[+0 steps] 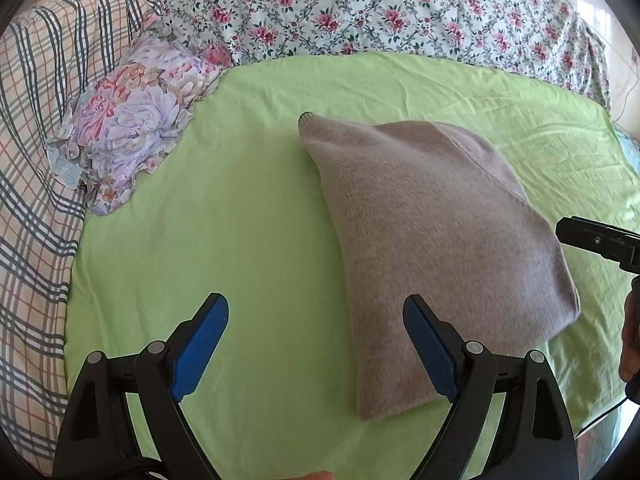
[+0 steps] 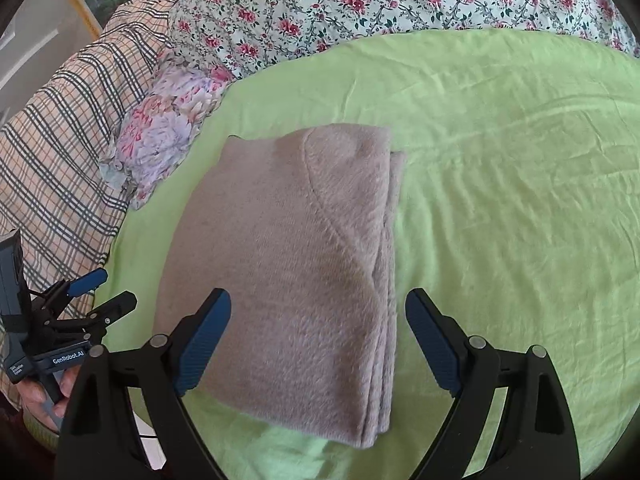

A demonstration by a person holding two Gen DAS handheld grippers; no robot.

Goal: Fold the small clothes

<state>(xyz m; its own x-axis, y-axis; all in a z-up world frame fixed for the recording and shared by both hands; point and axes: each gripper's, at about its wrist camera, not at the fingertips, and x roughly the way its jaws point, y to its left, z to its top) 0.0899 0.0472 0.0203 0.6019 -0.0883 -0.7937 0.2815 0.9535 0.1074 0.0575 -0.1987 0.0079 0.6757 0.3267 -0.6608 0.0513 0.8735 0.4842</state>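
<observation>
Left wrist view: the left tool (image 1: 316,344) is hanging released over the green sheet (image 1: 224,216) of the bed, its two blue pads (image 1: 200,348) standing wide apart with only bare sheet between them. The folded beige knit garment (image 1: 432,248) is lying flat on the sheet, ahead of the tool and to its right; the near left edge of the garment is passing just behind the right-hand pad, and no pad is pressing on it. The right tool (image 1: 600,240) is showing only as a black part at the right edge of the frame, beside the far right edge of the garment. A pastel floral pillow (image 1: 132,124) is lying at the left of the sheet, a plaid blanket (image 1: 36,160) is lying further left, and a floral quilt (image 1: 380,8) is running along the far side.

Right wrist view: the right tool (image 2: 318,340) is also standing released, pads wide apart. The garment (image 2: 292,264) is lying directly ahead, its near portion showing between the two fingers; the left pad (image 2: 204,344) is overlapping the garment in the frame, while the right pad is sitting over bare sheet (image 2: 500,200). Contact between the pads and the knit cannot be told. The stacked folded edges are facing right. The left tool (image 2: 108,292) is showing at the lower left, jaws parted, clear of the garment, held by a hand (image 2: 40,396)
</observation>
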